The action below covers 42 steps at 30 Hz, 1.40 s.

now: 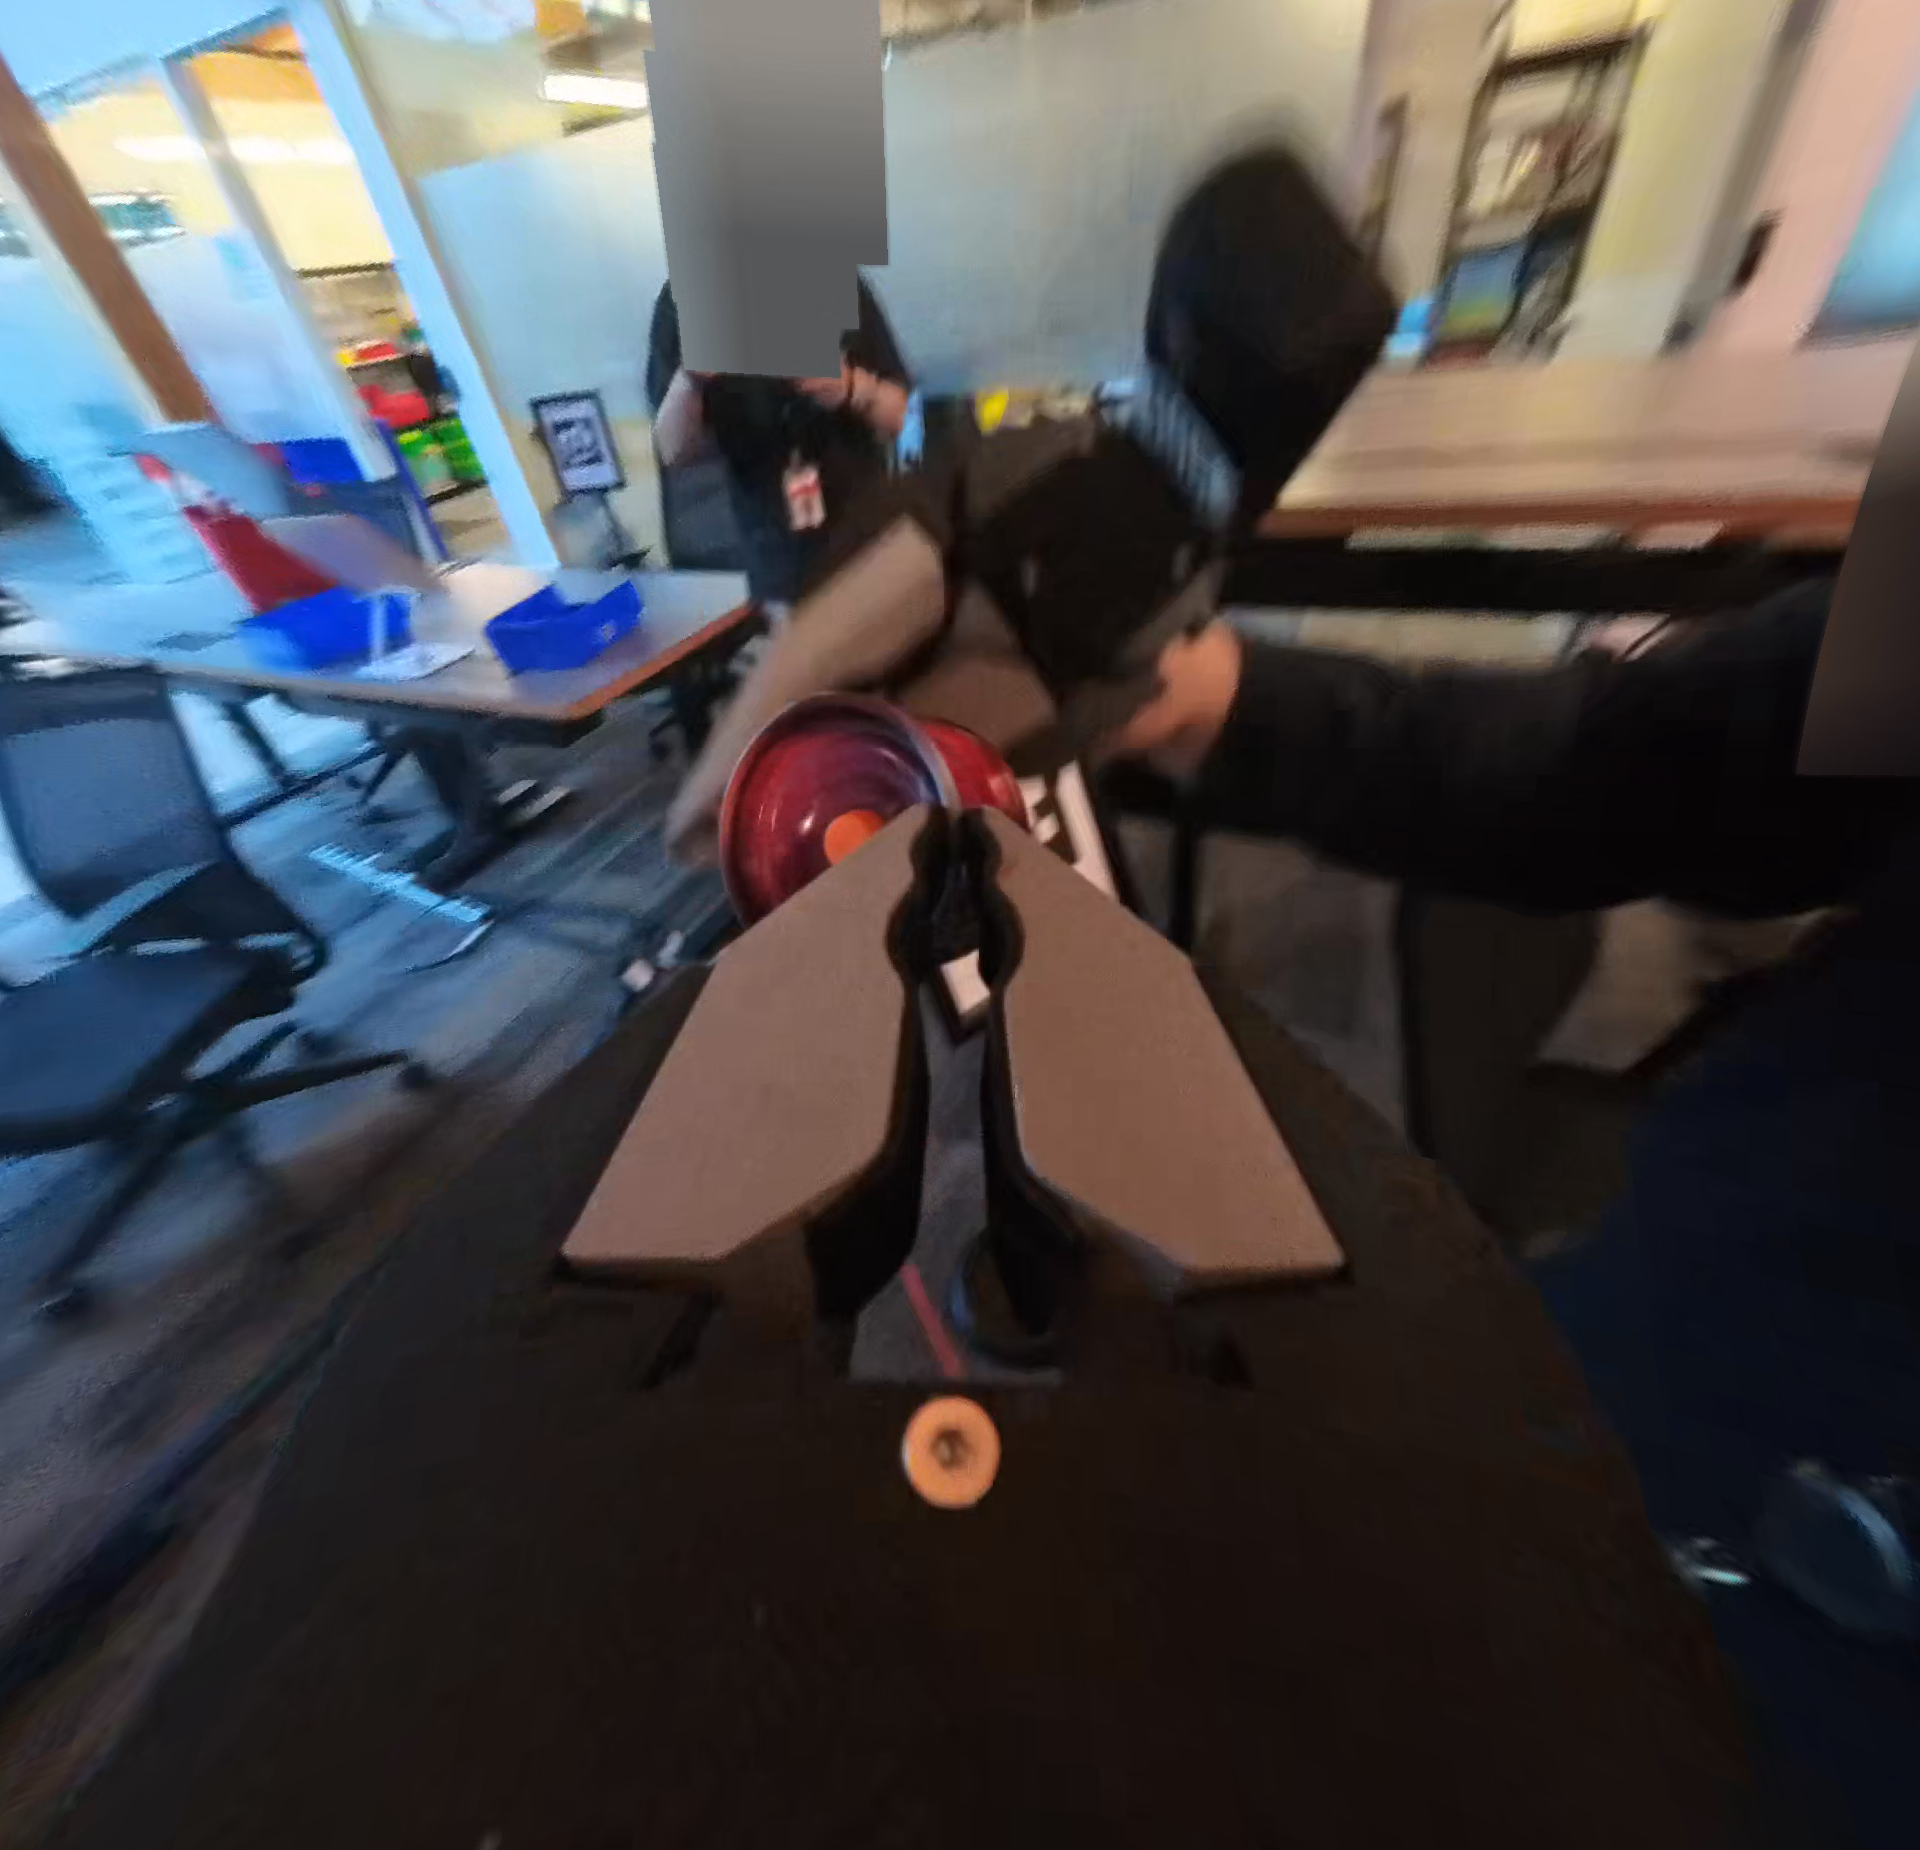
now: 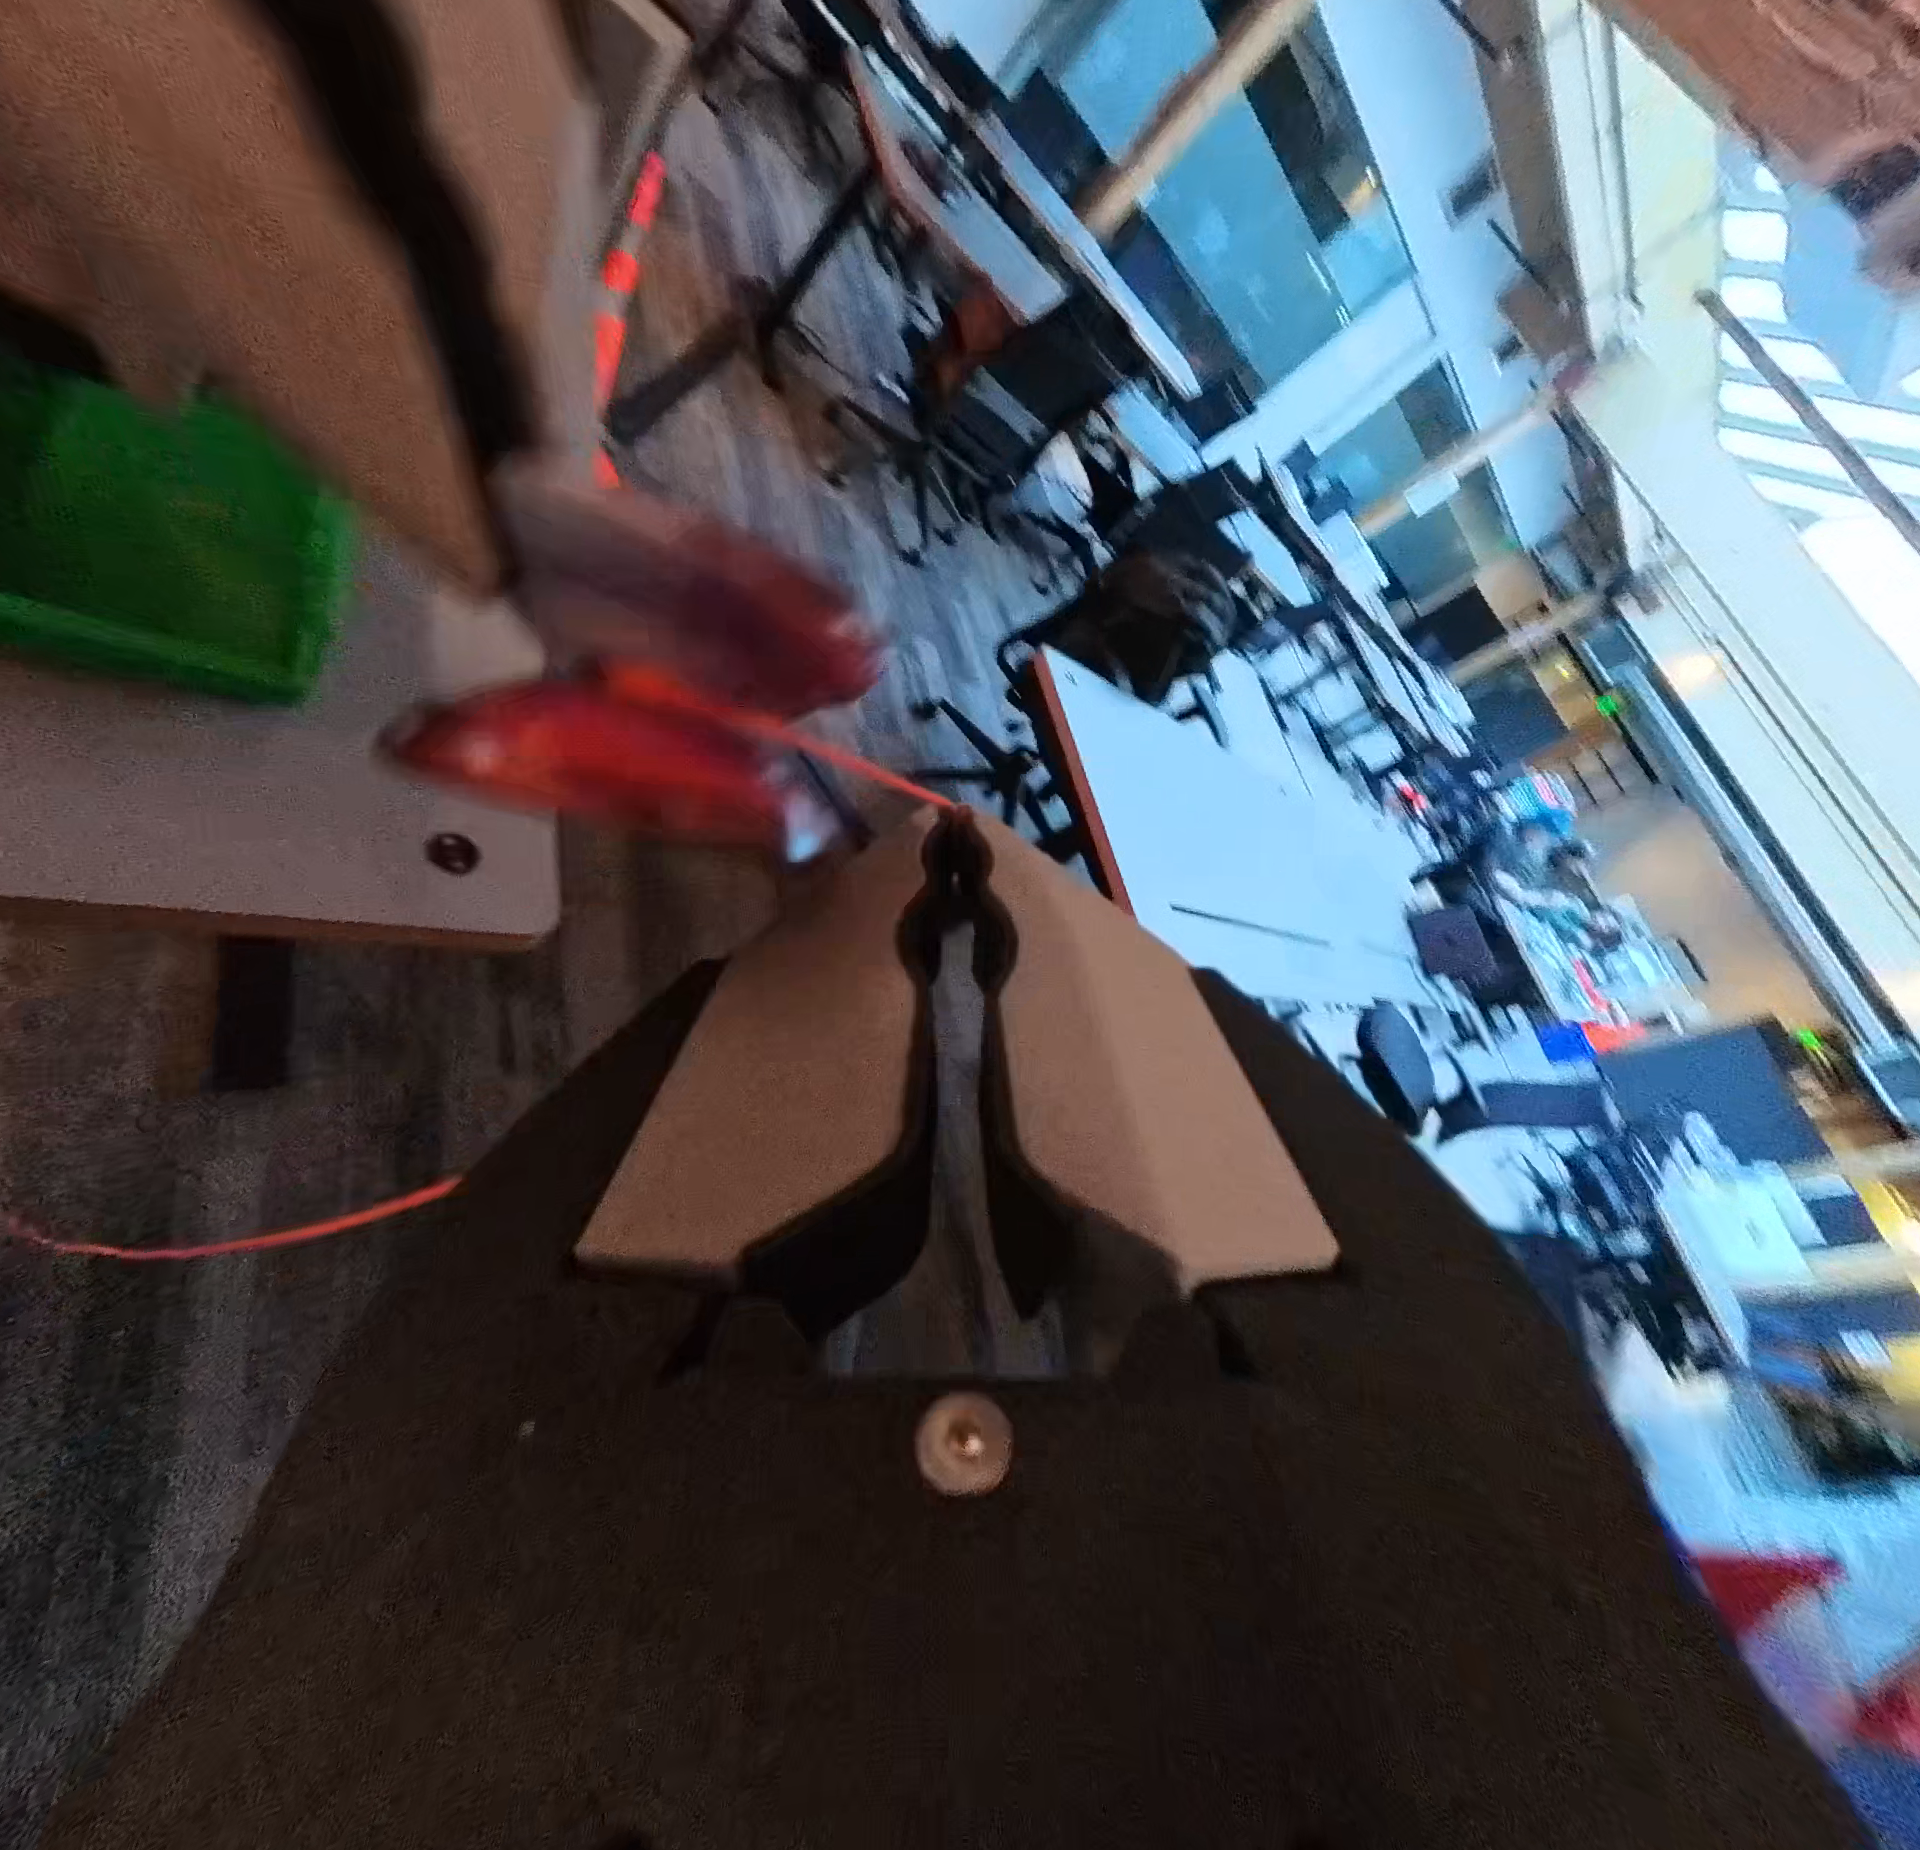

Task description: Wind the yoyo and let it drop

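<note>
The red yoyo point(image 1: 831, 813) sits right at the tips of my left gripper point(image 1: 951, 824). Its fingers are shut and pinch the rim of one yoyo half. In the right wrist view the yoyo point(image 2: 623, 720) is blurred, and the left gripper point(image 2: 260, 242) reaches it from the upper left. My right gripper point(image 2: 954, 818) is shut on the thin red string point(image 2: 862, 774), which runs taut from its tips into the yoyo's groove. A loose length of string point(image 2: 208, 1241) hangs at the left. The right gripper point(image 1: 810, 657) also shows blurred behind the yoyo in the left wrist view, held by a hand point(image 1: 1174, 699).
A person in dark clothes point(image 1: 1039, 512) is behind the yoyo. A table with blue bins point(image 1: 561, 621) is at the left, with office chairs point(image 1: 125, 865) near it. A green bin point(image 2: 156, 533) rests on a white table corner point(image 2: 312, 865). More tables point(image 2: 1195, 813) and chairs lie beyond. One gripper's finger ends stand about 9 centimeters off the other's.
</note>
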Each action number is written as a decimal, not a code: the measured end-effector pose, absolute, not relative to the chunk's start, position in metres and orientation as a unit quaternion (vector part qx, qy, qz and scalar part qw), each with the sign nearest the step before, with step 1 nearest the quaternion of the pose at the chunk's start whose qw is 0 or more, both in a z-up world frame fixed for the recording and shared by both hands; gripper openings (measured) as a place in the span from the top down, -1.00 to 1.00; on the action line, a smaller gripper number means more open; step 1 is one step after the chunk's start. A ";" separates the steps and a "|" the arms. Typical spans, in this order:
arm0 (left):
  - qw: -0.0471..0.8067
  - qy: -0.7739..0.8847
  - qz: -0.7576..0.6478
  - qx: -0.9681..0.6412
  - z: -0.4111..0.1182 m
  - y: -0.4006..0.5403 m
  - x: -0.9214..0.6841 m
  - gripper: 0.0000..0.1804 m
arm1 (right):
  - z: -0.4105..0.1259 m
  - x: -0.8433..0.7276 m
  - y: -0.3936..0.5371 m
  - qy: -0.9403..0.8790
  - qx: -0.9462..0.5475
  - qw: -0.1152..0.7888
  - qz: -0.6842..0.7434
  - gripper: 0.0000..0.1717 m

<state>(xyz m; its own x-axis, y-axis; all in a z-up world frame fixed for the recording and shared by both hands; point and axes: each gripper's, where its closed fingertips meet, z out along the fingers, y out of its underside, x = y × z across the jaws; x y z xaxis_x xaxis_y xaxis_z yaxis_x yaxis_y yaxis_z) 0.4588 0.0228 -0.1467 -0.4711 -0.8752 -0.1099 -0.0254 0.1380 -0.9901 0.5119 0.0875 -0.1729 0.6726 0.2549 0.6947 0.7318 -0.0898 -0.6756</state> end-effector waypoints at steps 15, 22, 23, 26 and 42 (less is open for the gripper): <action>0.311 0.510 -0.731 -0.330 -0.111 0.021 0.451 0.99 | -0.209 0.424 0.063 -0.206 -0.657 0.719 0.093 1.00; 0.476 0.599 -0.488 -0.420 -0.186 0.078 0.448 0.99 | -0.228 0.392 0.052 -0.241 -0.709 0.644 0.154 1.00; 0.475 0.612 -0.466 -0.428 -0.198 0.081 0.445 1.00 | -0.227 0.396 0.053 -0.268 -0.722 0.627 0.116 1.00; 0.476 0.646 -0.409 -0.435 -0.225 0.088 0.429 0.99 | -0.217 0.424 0.064 -0.332 -0.748 0.572 -0.058 1.00; 0.472 0.499 -0.574 -0.446 -0.172 0.070 0.350 1.00 | -0.271 0.320 0.093 -0.458 -0.596 0.648 0.125 1.00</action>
<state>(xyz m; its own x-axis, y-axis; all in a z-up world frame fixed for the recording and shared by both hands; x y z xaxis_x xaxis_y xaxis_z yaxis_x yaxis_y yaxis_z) 0.3500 0.0701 -0.1719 -0.1576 -0.9867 0.0407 0.0972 -0.0565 -0.9937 0.3198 0.0926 -0.2707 0.5492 0.7073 0.4450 0.3839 0.2595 -0.8862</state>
